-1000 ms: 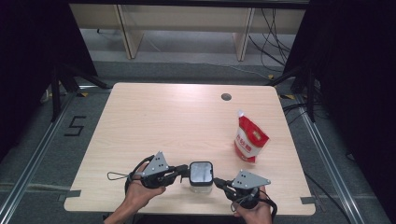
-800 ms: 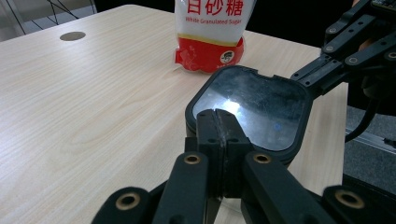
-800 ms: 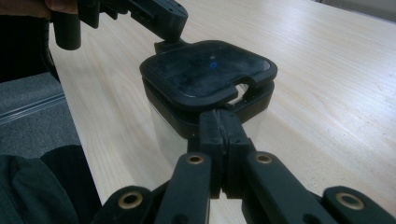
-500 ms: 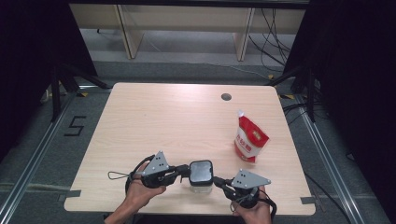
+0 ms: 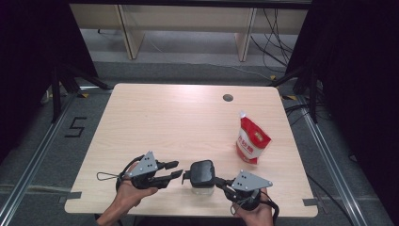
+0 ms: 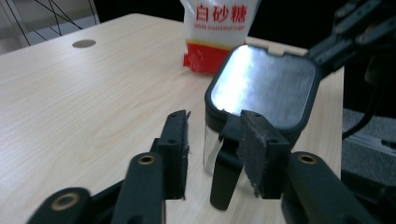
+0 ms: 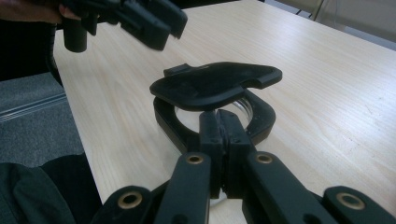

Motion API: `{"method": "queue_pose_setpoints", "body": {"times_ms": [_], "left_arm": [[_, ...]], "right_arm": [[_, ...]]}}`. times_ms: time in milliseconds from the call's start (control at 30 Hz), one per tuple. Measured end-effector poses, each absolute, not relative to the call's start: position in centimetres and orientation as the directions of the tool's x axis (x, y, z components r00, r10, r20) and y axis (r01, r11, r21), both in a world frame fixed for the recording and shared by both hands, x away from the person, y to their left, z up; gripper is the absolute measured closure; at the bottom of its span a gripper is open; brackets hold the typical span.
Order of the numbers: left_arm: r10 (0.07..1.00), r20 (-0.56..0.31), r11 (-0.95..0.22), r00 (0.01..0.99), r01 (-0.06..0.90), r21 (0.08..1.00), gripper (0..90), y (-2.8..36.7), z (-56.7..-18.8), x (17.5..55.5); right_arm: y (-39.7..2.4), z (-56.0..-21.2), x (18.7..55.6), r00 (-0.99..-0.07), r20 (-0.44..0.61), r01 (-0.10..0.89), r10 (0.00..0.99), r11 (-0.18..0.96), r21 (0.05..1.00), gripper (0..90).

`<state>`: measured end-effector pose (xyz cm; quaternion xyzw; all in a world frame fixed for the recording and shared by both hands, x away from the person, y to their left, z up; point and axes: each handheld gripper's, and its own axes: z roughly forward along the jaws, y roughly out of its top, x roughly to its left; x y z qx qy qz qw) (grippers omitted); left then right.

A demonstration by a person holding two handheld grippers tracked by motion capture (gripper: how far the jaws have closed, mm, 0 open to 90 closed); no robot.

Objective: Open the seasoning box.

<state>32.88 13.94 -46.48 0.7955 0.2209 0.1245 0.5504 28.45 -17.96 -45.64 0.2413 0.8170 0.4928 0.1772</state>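
A clear jar with a black lid (image 5: 202, 173) stands near the table's front edge. In the right gripper view the lid (image 7: 217, 84) sits lifted above the black rim (image 7: 261, 119). My right gripper (image 7: 219, 119) is shut on that rim from the near side. My left gripper (image 6: 215, 119) has just been opening; its jaws stand apart with the lid's hanging tab (image 6: 225, 179) between them, close to the right pad and not squeezed. From above, the left gripper (image 5: 176, 169) points at the jar's left side and the right gripper (image 5: 221, 185) at its front right.
A red and white sugar pouch (image 5: 252, 139) stands right of the jar, toward the table's right edge. A round cable hole (image 5: 228, 98) lies at the back. Bare wooden tabletop (image 5: 164, 122) stretches behind both grippers. Shelving legs and cables stand beyond the table.
The left gripper's jaws, closed by the lid's left edge before, have spread apart. Both hands, the jar and the pouch stay where they were.
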Motion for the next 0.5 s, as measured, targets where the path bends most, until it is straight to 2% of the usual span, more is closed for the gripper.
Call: {"method": "queue_pose_setpoints", "body": {"times_ms": [67,200,500], "left_arm": [[0.498,-0.050,-0.308,0.866,0.230,0.923,57.1,14.2,-47.1,32.8],[0.482,-0.051,-0.332,0.874,0.237,0.913,54.4,14.2,-48.1,32.9],[0.464,-0.015,-0.394,0.886,0.221,0.892,53.5,13.2,-49.2,32.8]], "right_arm": [[-17.9,-45.5,28.4,-0.818,-0.040,0.231,0.574,0.392,0.890,89.9],[-17.8,-45.4,28.4,-0.820,-0.053,0.216,0.571,0.393,0.894,89.9],[-17.3,-44.8,28.5,-0.821,-0.072,0.199,0.566,0.402,0.894,89.9]]}}
